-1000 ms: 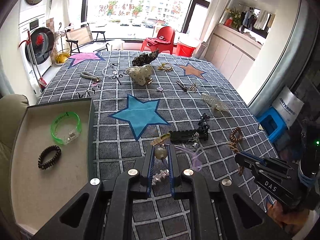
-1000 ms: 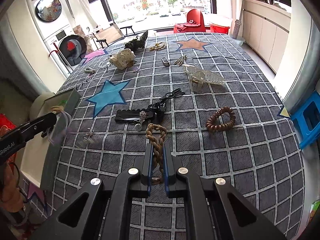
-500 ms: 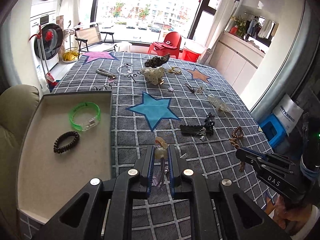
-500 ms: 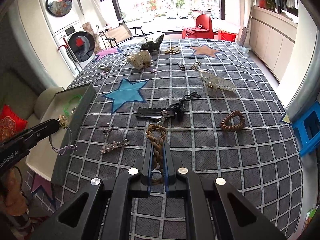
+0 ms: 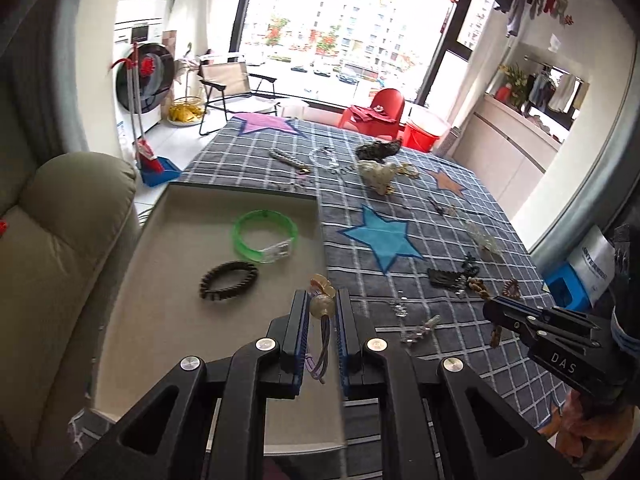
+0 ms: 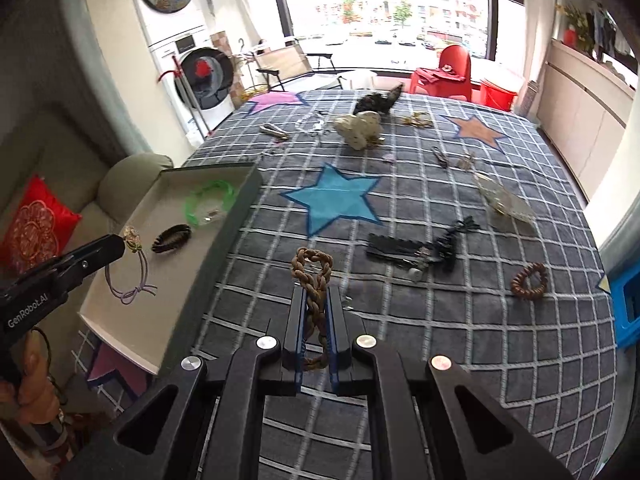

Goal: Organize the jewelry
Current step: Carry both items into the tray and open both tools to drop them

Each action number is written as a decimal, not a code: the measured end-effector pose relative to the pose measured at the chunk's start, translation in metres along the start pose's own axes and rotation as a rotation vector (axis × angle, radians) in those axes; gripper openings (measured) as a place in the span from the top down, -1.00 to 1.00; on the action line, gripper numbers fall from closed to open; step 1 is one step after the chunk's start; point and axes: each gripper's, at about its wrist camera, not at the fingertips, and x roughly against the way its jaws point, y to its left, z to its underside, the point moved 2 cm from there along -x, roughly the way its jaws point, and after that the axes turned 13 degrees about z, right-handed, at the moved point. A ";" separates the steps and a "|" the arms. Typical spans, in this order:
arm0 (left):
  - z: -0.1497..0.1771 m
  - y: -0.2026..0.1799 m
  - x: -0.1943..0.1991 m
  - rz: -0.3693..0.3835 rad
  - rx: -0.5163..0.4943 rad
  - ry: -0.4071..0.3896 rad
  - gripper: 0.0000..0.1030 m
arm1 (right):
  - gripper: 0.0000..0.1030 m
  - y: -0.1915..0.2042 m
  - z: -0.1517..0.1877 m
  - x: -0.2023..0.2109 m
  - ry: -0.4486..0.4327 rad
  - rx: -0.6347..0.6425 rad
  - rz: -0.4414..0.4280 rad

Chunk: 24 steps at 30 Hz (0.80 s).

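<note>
A beaded hair tie [image 5: 322, 305] with a lilac elastic loop is clamped between the jaws of the left gripper [image 5: 322, 312], and it is held above the near right part of the open tray [image 5: 168, 280]. In the right wrist view the same hair tie [image 6: 132, 240] is seen dangling over the tray floor, its loop hanging free and not yet laid down. Inside the tray, 2 pieces are already placed: a green translucent bangle [image 5: 265, 236] and a dark braided bracelet [image 5: 229, 280], apart from each other. The right gripper [image 6: 316, 300] is closed on a brown braided cord bracelet [image 6: 314, 280], held above the checked blanket [image 6: 440, 360], just beside the tray's right wall.

The step in hand is judged to be the delivery of both picked pieces to the tray, the left one first. For the next move, the hair tie would need to be lowered onto a bare patch of the tray floor, clear of the dark bracelet, and the jaws opened. The brown bracelet would then need to be carried leftward over the tray wall. Many items remain scattered on the blanket, so the task is judged to be at an early stage.
</note>
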 end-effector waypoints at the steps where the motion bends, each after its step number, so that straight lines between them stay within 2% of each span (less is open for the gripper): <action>1: 0.000 0.006 0.002 -0.008 0.005 -0.002 0.71 | 0.81 0.008 -0.003 -0.001 -0.001 0.010 -0.011; 7: 0.004 0.042 0.010 -0.062 0.050 -0.010 0.71 | 0.81 0.053 -0.018 -0.009 -0.002 0.071 -0.067; 12: 0.013 0.071 0.005 -0.104 0.095 0.016 0.71 | 0.81 0.092 -0.024 -0.019 0.014 0.123 -0.118; 18: 0.027 0.094 -0.007 -0.137 0.118 0.067 0.71 | 0.81 0.136 -0.019 -0.041 0.075 0.169 -0.193; 24: 0.039 0.105 -0.020 -0.178 0.111 0.126 0.71 | 0.81 0.162 -0.006 -0.067 0.150 0.204 -0.215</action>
